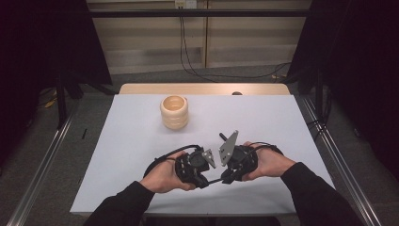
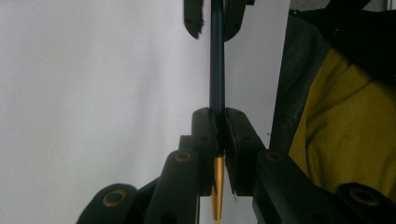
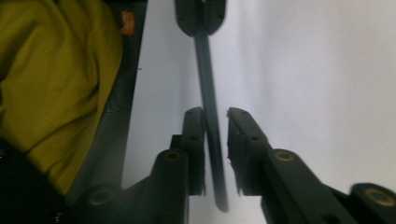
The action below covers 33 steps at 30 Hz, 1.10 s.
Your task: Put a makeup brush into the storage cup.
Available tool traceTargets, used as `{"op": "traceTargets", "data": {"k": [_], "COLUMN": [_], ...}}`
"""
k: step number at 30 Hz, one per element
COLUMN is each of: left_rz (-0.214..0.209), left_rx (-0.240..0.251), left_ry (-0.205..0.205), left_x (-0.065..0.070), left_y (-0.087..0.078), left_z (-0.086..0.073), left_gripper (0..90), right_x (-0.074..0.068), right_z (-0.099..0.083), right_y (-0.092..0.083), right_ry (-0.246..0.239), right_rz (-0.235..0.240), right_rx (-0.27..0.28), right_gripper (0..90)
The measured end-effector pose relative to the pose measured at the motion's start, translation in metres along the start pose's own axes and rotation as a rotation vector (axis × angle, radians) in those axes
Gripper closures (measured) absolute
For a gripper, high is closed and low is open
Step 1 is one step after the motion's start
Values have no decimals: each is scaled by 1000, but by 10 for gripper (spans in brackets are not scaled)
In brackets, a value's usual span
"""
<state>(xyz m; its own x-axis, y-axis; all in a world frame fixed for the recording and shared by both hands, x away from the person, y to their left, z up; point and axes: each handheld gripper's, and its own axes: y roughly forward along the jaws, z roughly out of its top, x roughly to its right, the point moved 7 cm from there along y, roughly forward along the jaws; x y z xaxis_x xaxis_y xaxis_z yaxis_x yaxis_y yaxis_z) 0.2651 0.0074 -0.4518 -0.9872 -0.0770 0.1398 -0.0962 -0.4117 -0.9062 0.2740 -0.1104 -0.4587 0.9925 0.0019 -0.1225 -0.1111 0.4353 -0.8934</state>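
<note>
A slim dark blue pen (image 2: pixel 217 70) with a gold end (image 2: pixel 217 186) runs level between my two grippers above the white table's near part. My left gripper (image 2: pixel 219 114) is shut on the pen, pads tight on the barrel just ahead of the gold end. In the right gripper view, the pen's other end (image 3: pixel 208 79) lies between the jaws of my right gripper (image 3: pixel 215 114), resting against one pad, with a clear gap to the other. In the high view, the left gripper (image 1: pixel 205 181) and right gripper (image 1: pixel 227 178) face each other tip to tip, the pen (image 1: pixel 215 180) between them.
A pale wooden ringed cup (image 1: pixel 174 112) stands upright at the back middle of the white table top (image 1: pixel 136 141). A person's yellow garment (image 2: pixel 350 130) sits past the near table edge. Metal rails (image 1: pixel 42 165) run along both sides of the table.
</note>
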Motion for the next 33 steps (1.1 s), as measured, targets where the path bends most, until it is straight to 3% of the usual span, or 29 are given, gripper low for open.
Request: {"op": "traceTargets", "data": {"k": [4, 5, 8, 9, 12, 13, 14, 15, 17, 18, 20, 21, 22, 23, 28, 29, 32, 33], "left_rz": [-1, 7, -4, -8, -2, 3, -2, -3, 0, -23, -17, -17, -4, 6, 14, 8, 23, 40], "left_rx": [2, 9, 2, -3, -10, -3, 18, 15, 16, 17, 41, 55, 49, 80, 85, 100, 122, 137], "left_ry": [-10, -13, 5, 17, 7, 20, -4, -12, 9, 9, -4, -18, 9, -31, -27, -47, -55, -36], "left_x": [0, 0, 0, 0, 1, 0, 1, 1, 0, 0, 0, 1, -2, 0, -3, -2, -3, -5], "left_y": [0, 1, 0, 0, 0, 1, 2, 1, 1, 1, 1, 1, 1, 2, 0, 0, -1, -2], "left_z": [0, 0, -1, -1, -2, -2, -1, -1, -1, -1, 0, 0, -1, 0, -3, -3, -3, -3], "left_gripper": [832, 832, 831, 829, 829, 828, 825, 825, 822, 821, 808, 795, 777, 761, 644, 636, 538, 508], "right_x": [-2, 1, -2, -1, -4, -3, -4, -2, -2, -3, -2, -3, -3, -2, 0, 1, 0, 0], "right_z": [2, 4, 3, 3, 3, 3, 2, 2, 2, 1, 1, 0, 0, 0, -2, -2, -2, -2], "right_y": [2, 3, 2, 3, 4, 4, 4, 5, 4, 4, 3, 3, 2, 2, 1, 1, 1, 1], "right_ry": [-6, -33, -14, -31, -28, -32, -20, -44, -32, -25, -29, -21, -18, -25, -7, -8, 2, 1], "right_rz": [1, -13, -1, 1, 4, 0, 3, 7, 6, 14, 12, 15, 16, 16, 10, 5, 4, 0], "right_rx": [12, 24, 25, 34, 27, 30, 24, 33, 39, 35, 44, 40, 43, 51, 51, 54, 50, 52], "right_gripper": [808, 822, 838, 842, 844, 845, 846, 846, 846, 846, 846, 846, 846, 846, 846, 846, 847, 846]}}
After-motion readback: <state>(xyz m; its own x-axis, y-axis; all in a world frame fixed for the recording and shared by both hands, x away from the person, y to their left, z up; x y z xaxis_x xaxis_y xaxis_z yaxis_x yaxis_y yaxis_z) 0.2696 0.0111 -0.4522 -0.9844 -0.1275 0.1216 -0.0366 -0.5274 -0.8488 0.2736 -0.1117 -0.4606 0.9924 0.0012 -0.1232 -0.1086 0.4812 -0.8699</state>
